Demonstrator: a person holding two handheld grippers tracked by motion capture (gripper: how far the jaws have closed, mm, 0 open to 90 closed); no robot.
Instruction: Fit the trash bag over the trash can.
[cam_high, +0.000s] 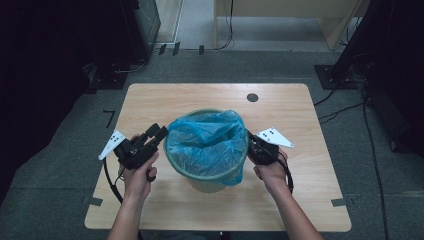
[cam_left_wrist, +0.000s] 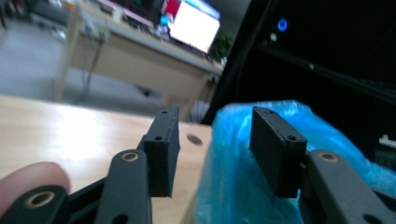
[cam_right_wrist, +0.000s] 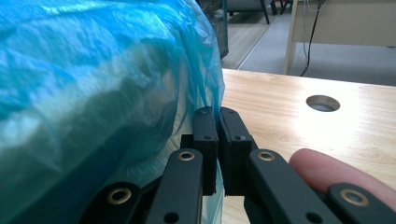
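The right gripper (cam_right_wrist: 217, 116) pinches a fold of the blue bag (cam_high: 207, 142) at the right rim of the green bin (cam_high: 204, 182) in the middle of the table (cam_high: 300, 200), while the left gripper (cam_left_wrist: 215, 149), jaws spread, sits just beside the bag's left edge.

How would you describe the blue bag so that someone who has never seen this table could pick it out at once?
On the wooden table, near its middle, stands a green bin. The blue bag lines it and spills over its rim: thin, crinkled, see-through plastic, the only blue thing there.
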